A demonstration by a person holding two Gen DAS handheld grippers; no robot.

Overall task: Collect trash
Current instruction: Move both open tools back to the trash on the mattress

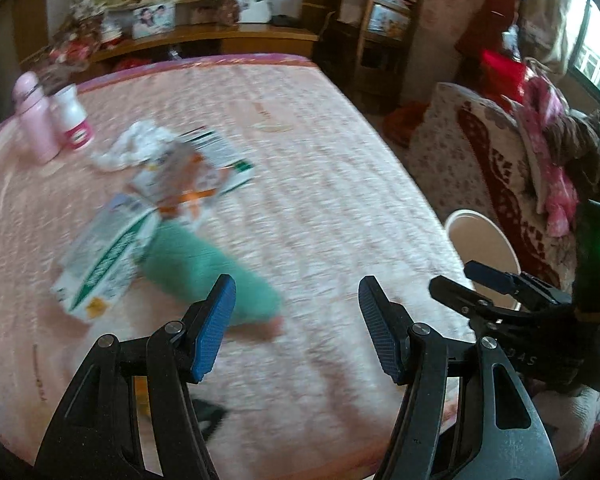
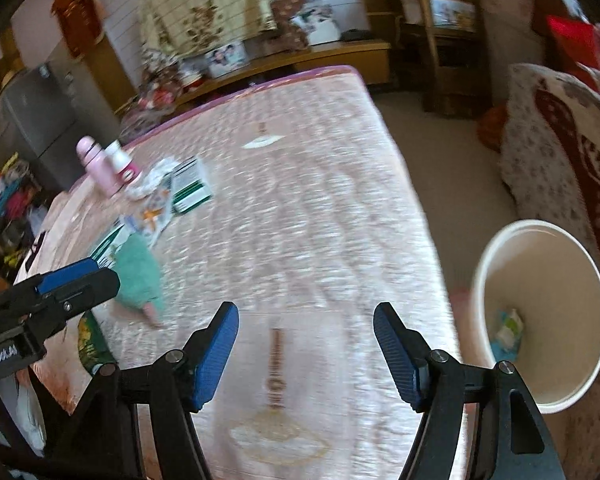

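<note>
No legible text anywhere.

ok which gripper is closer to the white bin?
Right. The right gripper hovers over the mattress edge with the white bin just off its right side. The left gripper sits further in over the mattress, beyond the right gripper from the bin.

The right gripper (image 2: 306,354) hangs over the near end of the pink mattress (image 2: 300,208), jaws apart with nothing between them. Just right of the mattress stands a white bin (image 2: 540,312) with wrappers (image 2: 510,330) inside. At the mattress's far left lie cartons (image 2: 190,190), a green cloth (image 2: 138,276) and two bottles (image 2: 108,164).
</note>
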